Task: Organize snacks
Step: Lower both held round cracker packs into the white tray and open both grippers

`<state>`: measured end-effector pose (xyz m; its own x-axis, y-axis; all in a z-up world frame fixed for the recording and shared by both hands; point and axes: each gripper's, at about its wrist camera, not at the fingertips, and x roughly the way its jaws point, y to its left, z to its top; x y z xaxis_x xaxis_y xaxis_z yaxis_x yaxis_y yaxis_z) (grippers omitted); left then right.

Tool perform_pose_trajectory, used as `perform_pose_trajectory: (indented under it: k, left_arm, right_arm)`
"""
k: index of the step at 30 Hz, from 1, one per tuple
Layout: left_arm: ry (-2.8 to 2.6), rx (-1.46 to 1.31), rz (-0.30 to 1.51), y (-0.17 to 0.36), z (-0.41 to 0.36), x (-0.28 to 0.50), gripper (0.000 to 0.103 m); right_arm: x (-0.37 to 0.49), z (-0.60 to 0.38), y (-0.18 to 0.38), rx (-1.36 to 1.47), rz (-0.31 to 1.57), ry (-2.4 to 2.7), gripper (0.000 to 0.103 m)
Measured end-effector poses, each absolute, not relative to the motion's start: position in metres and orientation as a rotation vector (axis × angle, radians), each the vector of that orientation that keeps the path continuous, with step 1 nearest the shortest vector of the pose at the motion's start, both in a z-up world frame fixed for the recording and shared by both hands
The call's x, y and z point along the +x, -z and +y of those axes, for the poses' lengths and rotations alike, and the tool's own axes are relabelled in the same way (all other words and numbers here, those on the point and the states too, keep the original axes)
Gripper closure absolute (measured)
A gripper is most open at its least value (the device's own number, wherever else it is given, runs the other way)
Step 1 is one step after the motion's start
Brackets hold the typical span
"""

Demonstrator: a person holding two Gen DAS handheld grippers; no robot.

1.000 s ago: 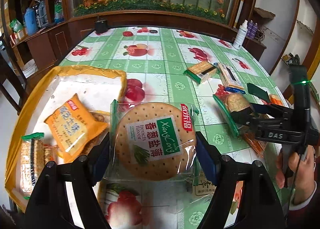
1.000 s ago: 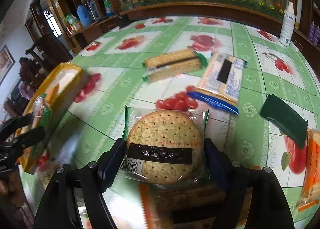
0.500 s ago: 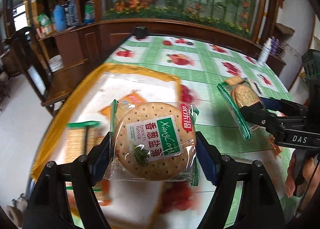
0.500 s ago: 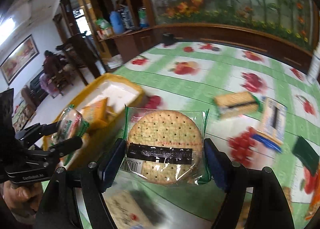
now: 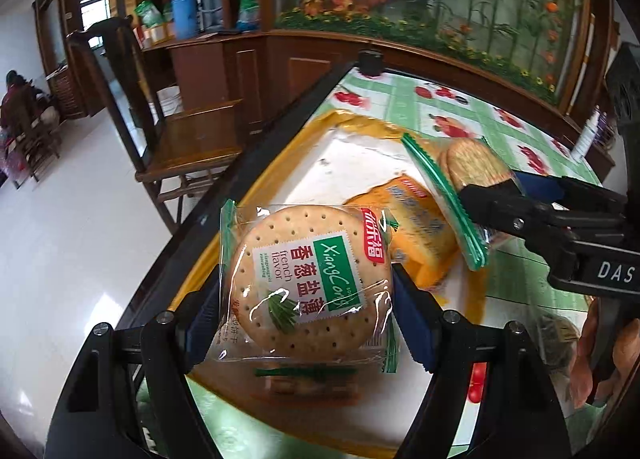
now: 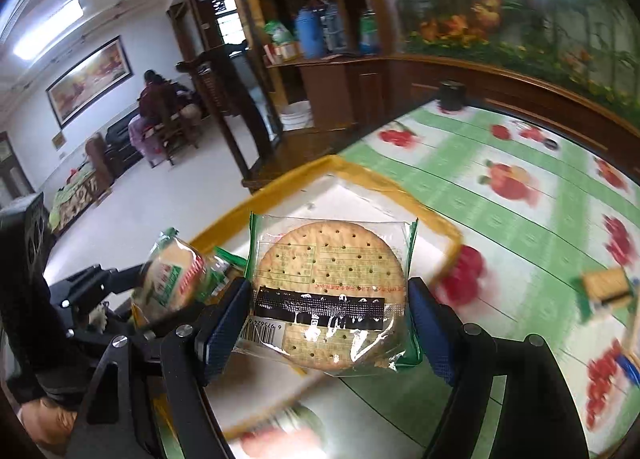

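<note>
My left gripper (image 5: 306, 309) is shut on a round cracker packet (image 5: 308, 279) with a green label, held above the near end of the yellow-rimmed tray (image 5: 280, 175). My right gripper (image 6: 328, 315) is shut on a second round cracker packet (image 6: 330, 291), barcode side up, above the same tray (image 6: 360, 173). In the left wrist view the right gripper (image 5: 516, 195) and its packet (image 5: 468, 175) hang over the tray's right side. In the right wrist view the left gripper's packet (image 6: 172, 279) shows at the left. An orange snack pack (image 5: 416, 227) lies in the tray.
The tray sits at the left end of a green fruit-print table (image 6: 520, 219). A biscuit pack (image 6: 604, 287) lies on the table at right, blurred. A wooden chair (image 5: 188, 139) stands beside the table edge. A wooden cabinet (image 5: 440, 55) runs behind.
Both grippers have swung left with their cracker packets, from over the table middle to above the yellow tray. The loose snacks on the table have left the left wrist view.
</note>
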<state>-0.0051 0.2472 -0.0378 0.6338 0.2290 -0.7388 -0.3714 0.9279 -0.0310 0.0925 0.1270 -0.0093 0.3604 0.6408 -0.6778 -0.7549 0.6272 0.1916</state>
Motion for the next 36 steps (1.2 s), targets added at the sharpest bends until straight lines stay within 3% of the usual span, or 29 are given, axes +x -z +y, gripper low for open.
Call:
perform_pose_trajectory:
  k: [8,16,19,36]
  left_arm:
    - [-0.377,-0.205,0.827,0.045,0.262,-0.009,0.024]
    - [-0.408,-0.243,0.851,0.046,0.268,-0.01,0.02]
    - [-0.413,-0.24,0.834,0.042,0.263,-0.014,0.019]
    - [-0.379,-0.139,0.713,0.006,0.217,-0.026,0.019]
  right_arm:
    - [0.098,0.163,0.023,-0.185,0.822,-0.916,0.023]
    - [0.104,0.168,0.035,-0.179,0.862,-0.898,0.015]
    - [0.103,0.158,0.03,-0.164,0.841,-0.879,0.005]
    - [0.078,0.046,0.001,-0.041,0.764,-0.778,0.001]
